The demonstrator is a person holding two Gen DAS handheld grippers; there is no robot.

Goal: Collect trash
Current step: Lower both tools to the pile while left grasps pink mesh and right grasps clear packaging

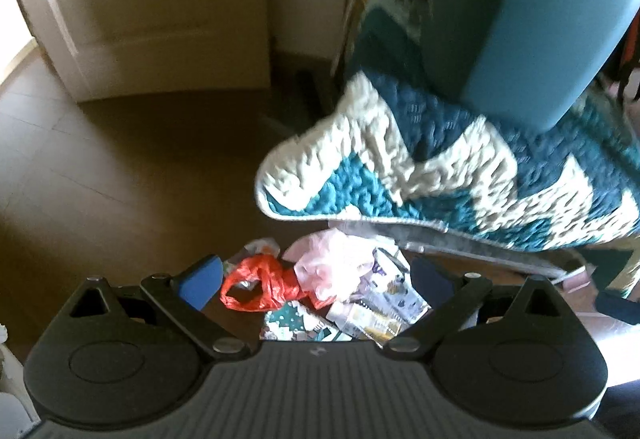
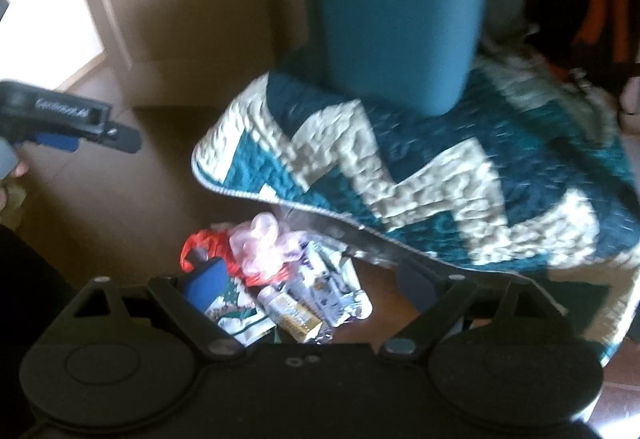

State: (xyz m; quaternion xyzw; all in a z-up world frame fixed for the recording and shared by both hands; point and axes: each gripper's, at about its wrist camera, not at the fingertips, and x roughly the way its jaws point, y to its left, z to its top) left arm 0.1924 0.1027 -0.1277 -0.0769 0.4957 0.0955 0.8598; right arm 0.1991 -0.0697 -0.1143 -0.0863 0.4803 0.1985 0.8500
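Lying on the brown floor (image 1: 100, 167) beside a zigzag quilt (image 1: 440, 167), a heap of trash is framed: a red plastic bag (image 1: 256, 287), pink bag (image 1: 324, 263) and printed wrappers (image 1: 384, 299). Both the left gripper (image 1: 316, 279) and right gripper (image 2: 316, 283) are held spread wide and empty above it. The approach step is judged underway; lowering and clamping on a bag is called for next.

Both wrist cams look down, close above floor; share trash pile (image 1: 336, 295) (image 2: 276, 279) & quilt (image 1: 460, 167) (image 2: 440, 167)

Bare brown floor (image 1: 120, 167) lies open left of the trash pile (image 1: 328, 295). The zigzag quilt (image 1: 440, 167) overhangs the pile's far and right side, closing access from above there. A cabinet (image 1: 160, 11) stands well behind.
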